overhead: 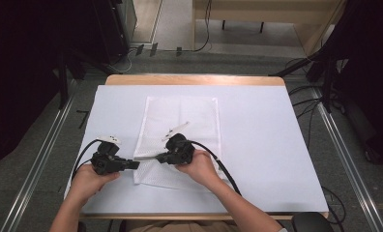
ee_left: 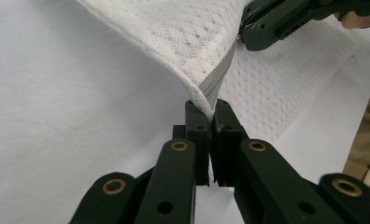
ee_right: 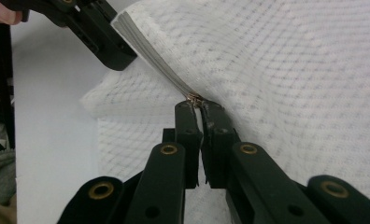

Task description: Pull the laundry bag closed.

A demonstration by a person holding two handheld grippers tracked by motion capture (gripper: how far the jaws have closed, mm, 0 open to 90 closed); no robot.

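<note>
The mesh bag (overhead: 180, 121) lies on the white sheet (overhead: 257, 145) mid-table, its near left edge lifted. The left gripper (ee_left: 210, 112) pinches the zipper's end at that edge; the right gripper (ee_right: 196, 101) is clamped on the metal pull. The zipper runs straight between them, so the pull must travel along that line.

White mesh cloth bag (overhead: 180, 121) with woven zipper tape, laid on matt white sheet (overhead: 257, 145) over a pale wood table (overhead: 194, 79); grippers' jaws are made of matt black plastic with brass rivets.

Bright even light, dark surroundings
</note>
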